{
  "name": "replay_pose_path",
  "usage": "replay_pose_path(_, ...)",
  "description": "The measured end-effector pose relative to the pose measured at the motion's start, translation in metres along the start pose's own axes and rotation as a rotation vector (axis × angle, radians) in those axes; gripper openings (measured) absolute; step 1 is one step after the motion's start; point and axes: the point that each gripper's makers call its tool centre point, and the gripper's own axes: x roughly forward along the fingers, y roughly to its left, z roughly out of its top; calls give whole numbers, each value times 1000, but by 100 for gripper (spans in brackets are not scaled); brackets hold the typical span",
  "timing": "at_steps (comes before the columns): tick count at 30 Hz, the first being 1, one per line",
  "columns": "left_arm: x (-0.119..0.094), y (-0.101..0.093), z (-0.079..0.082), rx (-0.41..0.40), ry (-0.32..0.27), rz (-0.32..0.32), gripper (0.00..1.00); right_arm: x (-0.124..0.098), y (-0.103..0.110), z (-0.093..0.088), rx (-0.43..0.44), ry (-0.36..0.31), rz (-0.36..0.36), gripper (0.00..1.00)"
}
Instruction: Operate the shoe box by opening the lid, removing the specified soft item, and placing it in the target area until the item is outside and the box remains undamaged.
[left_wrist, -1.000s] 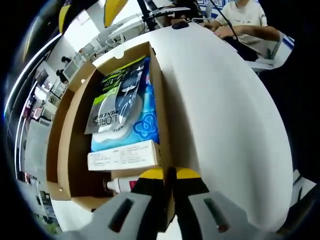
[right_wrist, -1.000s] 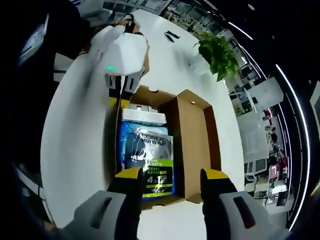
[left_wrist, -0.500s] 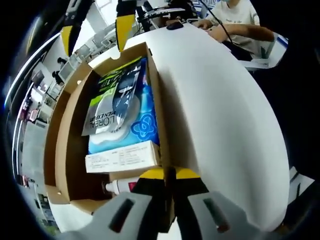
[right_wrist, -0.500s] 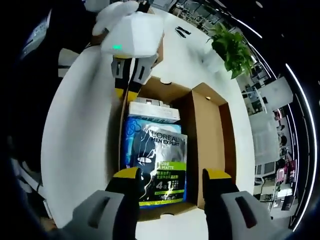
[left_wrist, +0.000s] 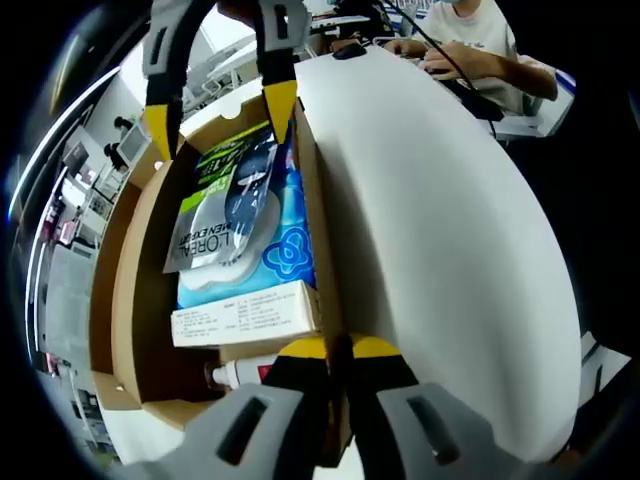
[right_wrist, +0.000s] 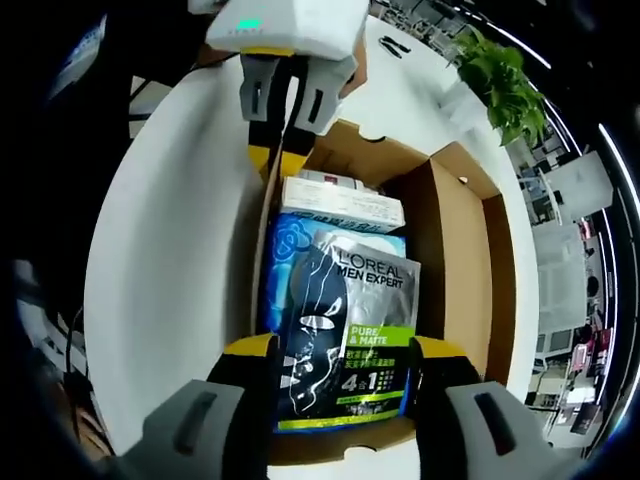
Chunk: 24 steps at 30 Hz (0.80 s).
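Note:
The brown shoe box lies open on the white table, its lid folded out flat beside it. Inside lie a black, grey and green L'Oreal pouch, a blue soft pack, a white carton and a small bottle. My left gripper is shut on the box's side wall at one end. At the opposite end my right gripper is open, its jaws straddling the pouch's green end just above it.
The round white table has bare room beside the box. A seated person works at its far edge. A potted plant and a small dark item sit beyond the box.
My right gripper has come down and in toward the box, so its open jaws now flank the pouch's end. My left gripper has stayed clamped on the wall.

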Motion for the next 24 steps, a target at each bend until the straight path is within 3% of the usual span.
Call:
replay_pose_path(10,5,0,-1,5,12,-3,4,18,-1,0,1,20,-1,55)
replay_pose_path(24,6,0,-3,11,15,-3,4,22,-3,-3,-4,48,-37,54)
